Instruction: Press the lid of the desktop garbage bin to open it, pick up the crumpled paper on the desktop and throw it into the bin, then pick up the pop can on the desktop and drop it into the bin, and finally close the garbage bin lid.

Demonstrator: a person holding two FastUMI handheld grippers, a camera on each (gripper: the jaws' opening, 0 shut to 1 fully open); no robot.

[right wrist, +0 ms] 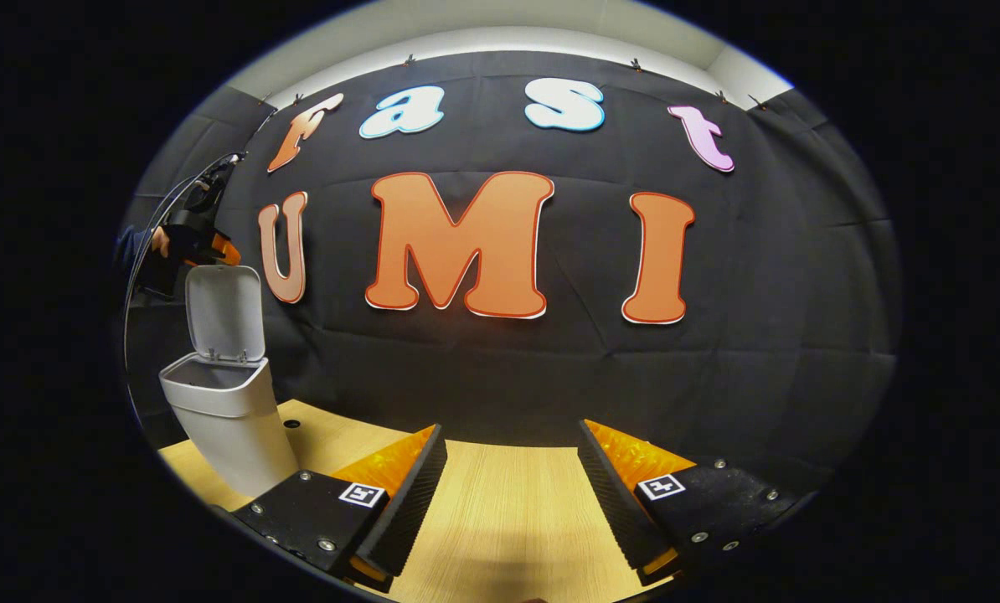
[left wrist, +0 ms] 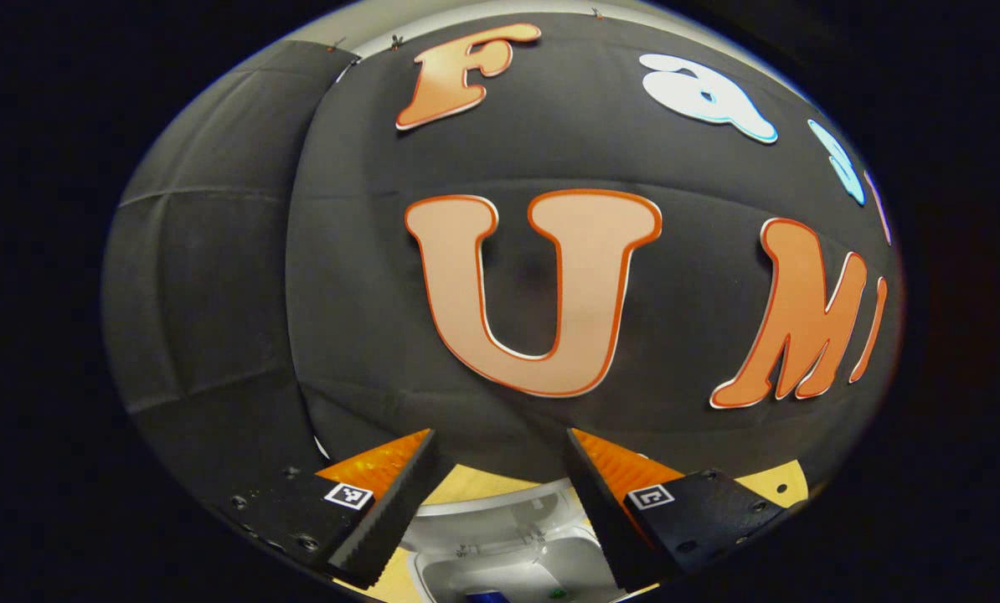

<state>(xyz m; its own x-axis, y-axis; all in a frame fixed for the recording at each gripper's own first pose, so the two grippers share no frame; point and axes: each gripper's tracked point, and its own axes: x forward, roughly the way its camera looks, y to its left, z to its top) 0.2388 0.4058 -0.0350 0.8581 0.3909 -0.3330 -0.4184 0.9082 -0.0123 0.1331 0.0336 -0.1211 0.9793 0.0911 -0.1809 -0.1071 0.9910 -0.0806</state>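
Nearest in the right gripper view, the right gripper (right wrist: 508,494) has its jaws apart, with nothing between them, over a pale wooden desk (right wrist: 500,519). Black cloth closes the booth behind, with a light ceiling above. The white garbage bin (right wrist: 228,419) stands upright on the desk at the left, its long axis vertical, its lid (right wrist: 225,314) raised and pointing up. In the left gripper view, the left gripper (left wrist: 500,502) is above the open bin (left wrist: 508,553), jaws apart and holding nothing; something blue lies inside.
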